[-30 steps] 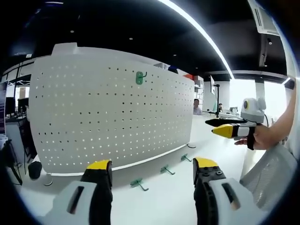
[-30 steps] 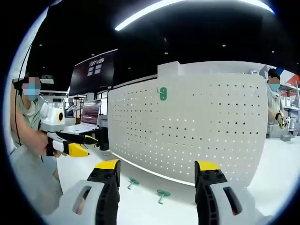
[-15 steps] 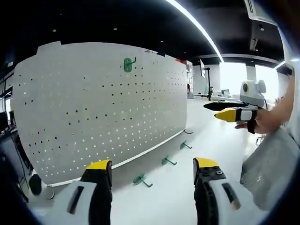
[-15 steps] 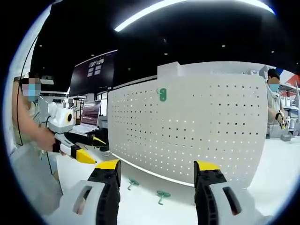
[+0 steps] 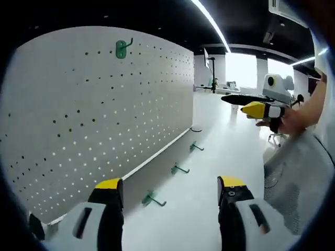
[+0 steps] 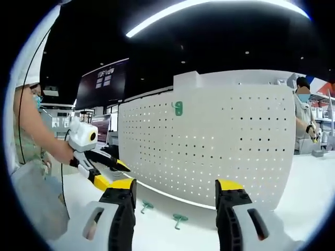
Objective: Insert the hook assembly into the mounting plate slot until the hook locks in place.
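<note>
A white pegboard mounting plate (image 5: 94, 115) stands upright on the white table; it also faces me in the right gripper view (image 6: 220, 141). One green hook (image 5: 121, 48) hangs near its top edge (image 6: 178, 108). Loose green hooks lie at the plate's foot (image 5: 152, 198) (image 5: 178, 169) (image 5: 195, 147), and two of them show as hooks (image 6: 145, 206) (image 6: 179, 219). My left gripper (image 5: 170, 183) is open and empty, low and close to the plate. My right gripper (image 6: 175, 184) is open and empty, further back. Each gripper shows in the other's view (image 5: 256, 107) (image 6: 99, 167).
A person's arm (image 6: 36, 130) holds the left gripper. Another person (image 6: 303, 112) stands beyond the plate's right end. A dark wall screen (image 6: 102, 78) and desks sit behind. White table surface (image 5: 220, 151) stretches to the right of the plate.
The left gripper has swung closer to the plate, which now fills more of its view at a sharper angle. In the right gripper view the left gripper has come lower and toward the plate.
</note>
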A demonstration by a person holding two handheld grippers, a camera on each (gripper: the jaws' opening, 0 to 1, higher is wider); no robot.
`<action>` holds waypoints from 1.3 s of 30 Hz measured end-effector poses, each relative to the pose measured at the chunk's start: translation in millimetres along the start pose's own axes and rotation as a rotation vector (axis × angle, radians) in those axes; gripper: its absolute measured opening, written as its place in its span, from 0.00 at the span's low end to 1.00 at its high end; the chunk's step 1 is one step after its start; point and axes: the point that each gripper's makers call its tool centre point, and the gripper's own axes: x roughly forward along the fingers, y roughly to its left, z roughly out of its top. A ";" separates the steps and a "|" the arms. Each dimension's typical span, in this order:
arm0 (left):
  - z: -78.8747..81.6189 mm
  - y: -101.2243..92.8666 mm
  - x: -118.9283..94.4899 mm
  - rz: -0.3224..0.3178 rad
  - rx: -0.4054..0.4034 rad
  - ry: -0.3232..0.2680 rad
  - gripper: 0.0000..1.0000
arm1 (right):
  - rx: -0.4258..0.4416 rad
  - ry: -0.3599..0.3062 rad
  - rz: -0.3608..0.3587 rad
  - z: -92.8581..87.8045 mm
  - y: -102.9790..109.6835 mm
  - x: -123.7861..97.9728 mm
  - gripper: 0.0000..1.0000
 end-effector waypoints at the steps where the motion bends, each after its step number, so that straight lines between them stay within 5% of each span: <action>1: -0.5 1.8 2.8 -0.006 0.010 0.011 0.75 | 0.000 -0.001 0.001 0.0 0.1 0.0 0.59; 15: -33.4 17.8 27.0 -0.109 0.158 0.236 0.73 | 0.005 -0.005 -0.008 0.4 -3.6 -1.5 0.59; 39: -72.4 36.0 55.4 -0.219 0.248 0.457 0.72 | 0.026 -0.002 -0.043 -2.1 -15.9 -3.9 0.59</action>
